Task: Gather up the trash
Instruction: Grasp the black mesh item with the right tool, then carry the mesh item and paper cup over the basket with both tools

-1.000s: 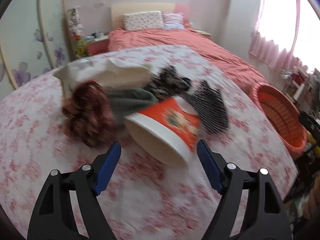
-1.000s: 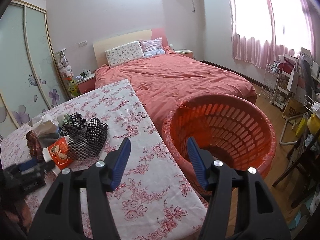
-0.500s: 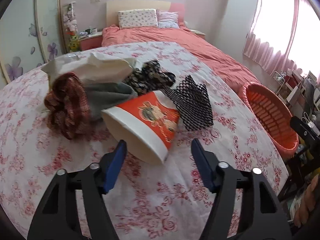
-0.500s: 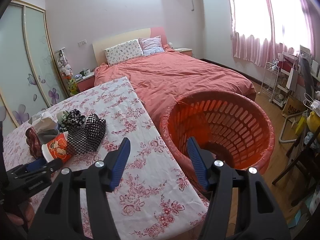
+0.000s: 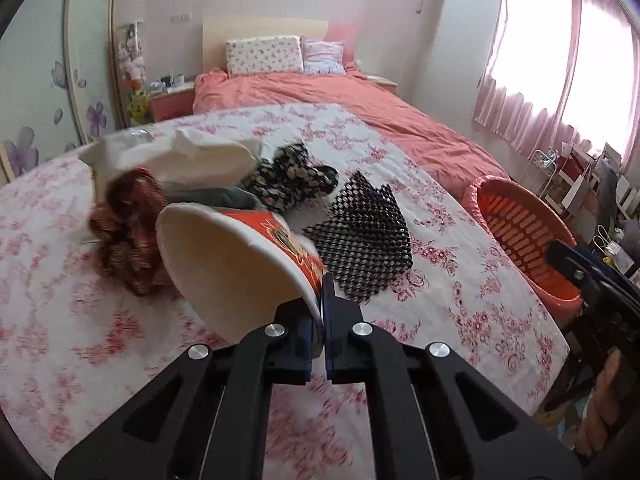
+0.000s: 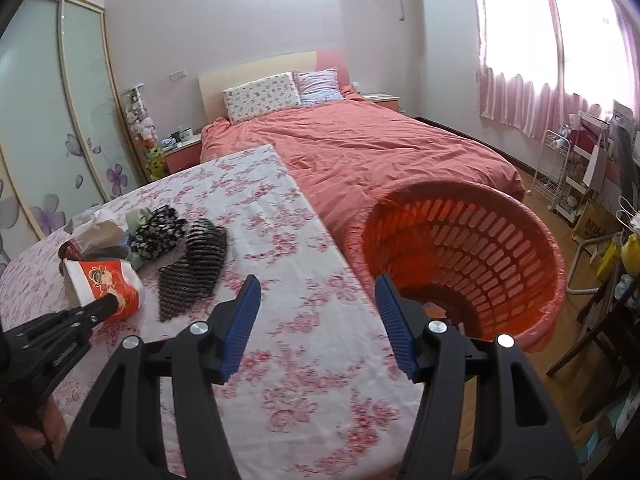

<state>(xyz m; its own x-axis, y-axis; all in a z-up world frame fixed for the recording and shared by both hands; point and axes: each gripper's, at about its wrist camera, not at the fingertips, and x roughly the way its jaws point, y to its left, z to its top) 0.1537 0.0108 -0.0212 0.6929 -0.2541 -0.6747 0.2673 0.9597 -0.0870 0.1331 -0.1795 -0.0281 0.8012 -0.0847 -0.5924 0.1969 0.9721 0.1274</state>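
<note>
Cup: a red-and-white paper cup (image 5: 224, 264) lies tipped on the flowered counter (image 5: 460, 320), mouth toward the left wrist camera, its rim pinched at the near right edge.
Left hand-held gripper: the left hand-held gripper (image 5: 322, 320) is clenched on the cup's rim, the wall of the cup caught between its blue pads; in the right wrist view it (image 6: 108, 304) reaches the same cup (image 6: 106, 286) from the lower left.
Behind the cup: a reddish-brown knitted bundle (image 5: 124, 228) sits just left of the cup, touching it; a grey cloth (image 5: 216, 196) and a crumpled white bag (image 5: 180, 156) are heaped just beyond.
Right of the cup: a black net sleeve (image 5: 362, 236) lies flat just beside the cup, with a black-and-white patterned cloth (image 5: 288, 180) beyond it.
Basket: an orange slatted basket (image 6: 472, 256) stands off the counter's far-right edge from the cup, well apart from it, tilted with its mouth toward the right wrist camera.
Right hand-held gripper: the right hand-held gripper (image 6: 316, 320) is released, jaws spread with nothing between them, hanging above the counter edge between cup and basket.
Room: a bed with a coral cover (image 6: 380, 148) lies beyond the counter.
</note>
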